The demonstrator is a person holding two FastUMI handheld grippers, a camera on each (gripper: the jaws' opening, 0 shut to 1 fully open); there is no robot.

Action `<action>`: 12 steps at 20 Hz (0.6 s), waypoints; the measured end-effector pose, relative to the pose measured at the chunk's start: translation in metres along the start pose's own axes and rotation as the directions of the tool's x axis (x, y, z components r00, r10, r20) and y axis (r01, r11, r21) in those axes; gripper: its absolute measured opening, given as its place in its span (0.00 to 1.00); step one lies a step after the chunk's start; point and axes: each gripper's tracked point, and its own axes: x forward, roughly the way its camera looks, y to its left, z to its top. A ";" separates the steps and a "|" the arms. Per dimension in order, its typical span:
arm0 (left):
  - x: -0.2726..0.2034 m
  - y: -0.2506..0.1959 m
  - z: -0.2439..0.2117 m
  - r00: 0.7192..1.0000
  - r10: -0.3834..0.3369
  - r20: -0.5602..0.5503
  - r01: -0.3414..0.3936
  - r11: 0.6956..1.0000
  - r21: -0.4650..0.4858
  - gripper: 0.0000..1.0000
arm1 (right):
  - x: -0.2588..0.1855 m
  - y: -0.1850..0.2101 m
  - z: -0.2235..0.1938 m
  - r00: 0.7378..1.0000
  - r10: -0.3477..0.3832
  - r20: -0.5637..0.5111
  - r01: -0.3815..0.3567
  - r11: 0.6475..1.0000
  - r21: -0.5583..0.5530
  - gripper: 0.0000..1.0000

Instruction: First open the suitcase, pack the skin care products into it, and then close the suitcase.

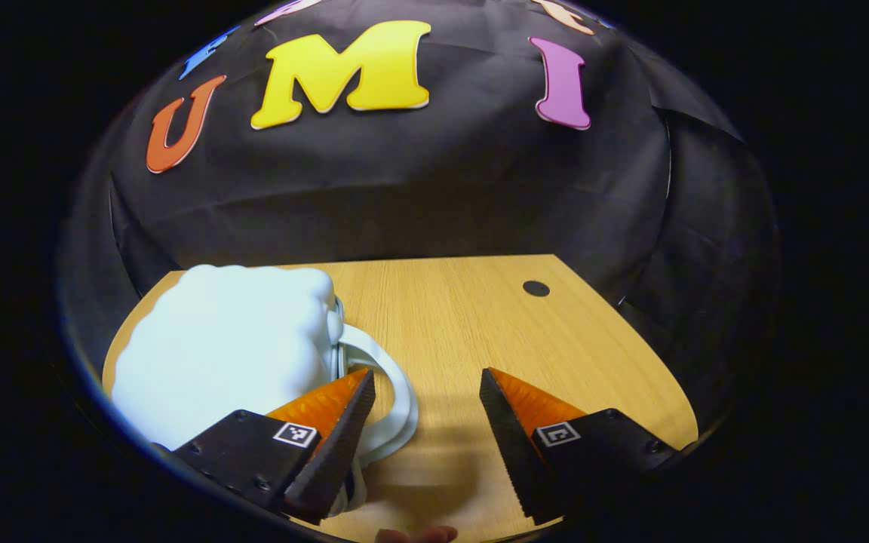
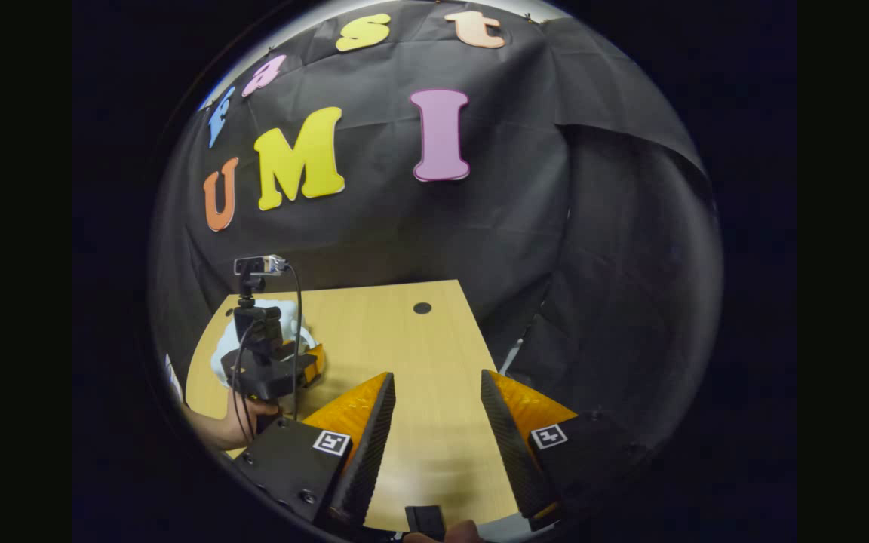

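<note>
Suitcase (image 1: 223,354), pale and lumpy-shelled, is lying closed on the left part of the desk (image 1: 465,324) in the left gripper view; its white loop handle (image 1: 397,392) is sticking out to the right, resting on the wood; left gripper (image 1: 427,411) is sitting low with jaws spread wide, one finger (image 1: 329,422) overlapping the handle, contact unclear; in the right gripper view the suitcase (image 2: 284,317) is showing far left behind the left gripper (image 2: 272,369), a hand (image 2: 242,422) holding it from below; right gripper (image 2: 438,415) is hovering over bare desk (image 2: 419,339), jaws spread, pinching nothing.
</note>
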 end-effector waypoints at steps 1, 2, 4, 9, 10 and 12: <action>-0.015 0.002 0.014 0.999 -0.003 0.039 0.004 1.000 -0.020 0.94 | 0.003 0.010 0.006 1.000 0.018 0.018 -0.018 1.000 -0.003 0.64; -0.031 0.006 0.028 0.997 0.002 0.075 0.001 0.999 -0.044 0.95 | 0.005 0.020 0.012 0.999 0.032 0.038 -0.032 0.999 -0.004 0.69; -0.067 0.014 0.061 0.988 0.006 0.152 0.006 0.997 -0.073 0.97 | 0.008 0.039 0.026 0.995 0.058 0.086 -0.058 0.998 -0.008 0.69; -0.137 0.047 0.119 0.944 0.019 0.331 -0.018 1.000 -0.004 0.96 | 0.005 0.090 0.057 0.971 0.137 0.194 -0.128 0.990 -0.062 0.69; -0.145 0.053 0.122 0.940 0.025 0.339 -0.025 1.000 -0.004 0.96 | 0.004 0.100 0.061 0.966 0.154 0.209 -0.142 0.987 -0.071 0.69; -0.165 0.063 0.132 0.930 0.035 0.365 -0.031 0.999 -0.017 0.96 | 0.003 0.120 0.067 0.955 0.185 0.231 -0.169 0.982 -0.085 0.69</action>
